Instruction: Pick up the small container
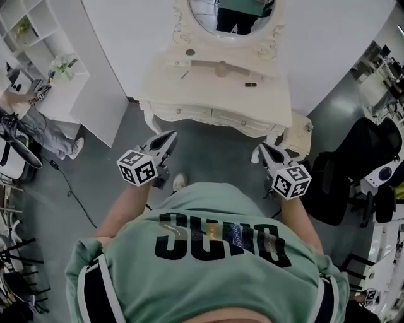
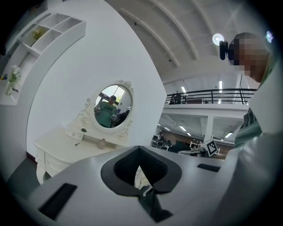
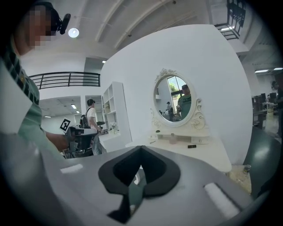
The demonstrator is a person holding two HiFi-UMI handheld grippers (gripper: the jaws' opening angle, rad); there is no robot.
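Small container (image 1: 220,68) on the dressing table (image 1: 208,91) shows only as a speck; left tongs (image 1: 171,134) and right tongs (image 1: 262,147) closed, empty.

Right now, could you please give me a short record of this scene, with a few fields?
setting: white dressing table with oval mirror, in front of the person
small container: on the ledge below the mirror, not yet picked up
left gripper: shut, empty, away from the container
right gripper: shut, empty, away from the container
other: small dark item on the tabletop

Closed tool (image 2: 140,170) before dressing table (image 2: 57,149)
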